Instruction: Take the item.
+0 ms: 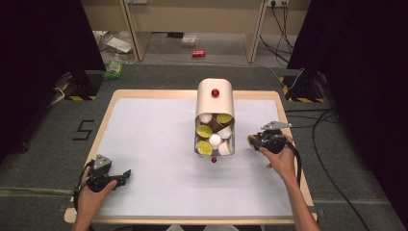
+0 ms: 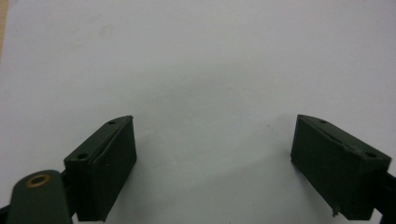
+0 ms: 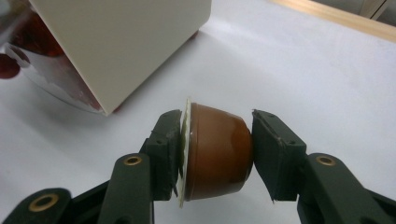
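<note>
High view: white-topped bench (image 1: 154, 139) with wood rim, grey floor, dark curtains | cream dispenser (image 1: 215, 103) mid-bench, pods inside | right gripper (image 3: 217, 149) pinches brown pod (image 3: 219, 151) beside it | left gripper (image 2: 212, 163) spread, near-left.

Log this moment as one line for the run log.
left gripper: open, over bare white mat | right gripper: shut on brown capsule | capsule box: drawer open, capsules inside
</note>
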